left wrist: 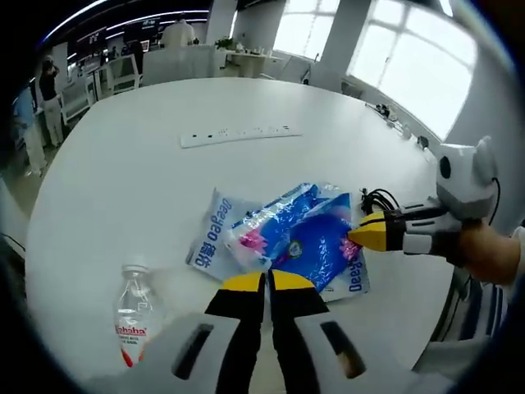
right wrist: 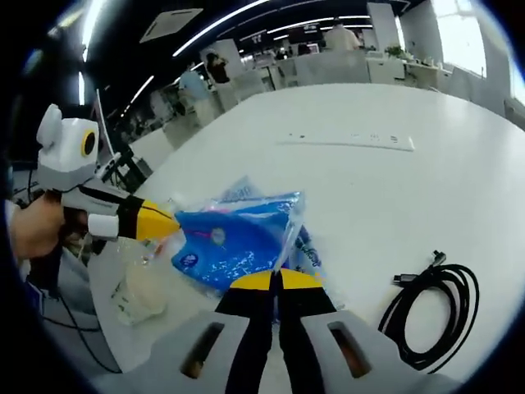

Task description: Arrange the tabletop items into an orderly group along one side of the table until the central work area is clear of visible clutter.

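Note:
A pile of soft plastic packets lies near the table's edge. A dark blue packet (left wrist: 318,244) with pink print is on top, and white packets (left wrist: 212,238) with blue lettering are under it. My left gripper (left wrist: 267,281) is shut, its yellow tips pinching the blue packet's near edge. My right gripper (left wrist: 367,233) comes in from the right, shut on the same packet's far corner. In the right gripper view the blue packet (right wrist: 238,240) stretches between my right gripper (right wrist: 277,281) and the left gripper (right wrist: 161,224).
A small clear water bottle (left wrist: 134,316) with a red label stands left of the pile. A white power strip (left wrist: 240,135) lies across the table's middle. A coiled black cable (right wrist: 435,316) is to the right. The round white table (left wrist: 123,189) ends close by; chairs and people are beyond.

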Motion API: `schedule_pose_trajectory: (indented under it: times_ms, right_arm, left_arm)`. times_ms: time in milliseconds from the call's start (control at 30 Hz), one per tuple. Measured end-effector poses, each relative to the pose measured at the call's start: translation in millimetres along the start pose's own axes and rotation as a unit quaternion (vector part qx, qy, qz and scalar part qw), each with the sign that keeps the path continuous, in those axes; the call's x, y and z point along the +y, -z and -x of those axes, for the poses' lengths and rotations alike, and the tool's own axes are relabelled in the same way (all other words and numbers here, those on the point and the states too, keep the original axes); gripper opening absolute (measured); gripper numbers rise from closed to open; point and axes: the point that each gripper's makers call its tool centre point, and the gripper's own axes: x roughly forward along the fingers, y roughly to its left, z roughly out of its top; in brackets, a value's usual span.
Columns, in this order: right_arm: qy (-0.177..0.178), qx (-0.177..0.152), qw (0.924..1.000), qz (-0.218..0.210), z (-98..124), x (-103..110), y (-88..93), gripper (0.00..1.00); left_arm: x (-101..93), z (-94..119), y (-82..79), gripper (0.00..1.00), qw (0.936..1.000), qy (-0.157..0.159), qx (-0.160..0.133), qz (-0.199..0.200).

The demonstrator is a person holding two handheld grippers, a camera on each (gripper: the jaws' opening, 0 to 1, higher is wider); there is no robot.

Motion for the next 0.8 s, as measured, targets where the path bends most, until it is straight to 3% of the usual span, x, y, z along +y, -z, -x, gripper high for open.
schedule_pose_trajectory:
  times_ms: [200, 533, 800]
  right_arm:
    - [0.006, -0.017, 0.9997, -0.018, 8, -19, -15.4, 0.00]
    - [0.014, -0.027, 0.9991, -0.031, 16, -45, -25.8, 0.00]
    - [0.027, -0.036, 0.9985, -0.031, 26, -75, -36.3, 0.00]
  left_arm:
    - [-8.0, -9, -20.2, 0.00, 0.9999, 0.008, -0.007, 0.004]
    - [-22.5, -27, -44.4, 0.00, 0.9996, 0.027, -0.011, -0.001]
    - [-44.9, -43, -62.6, 0.00, 0.9986, 0.051, -0.012, -0.005]
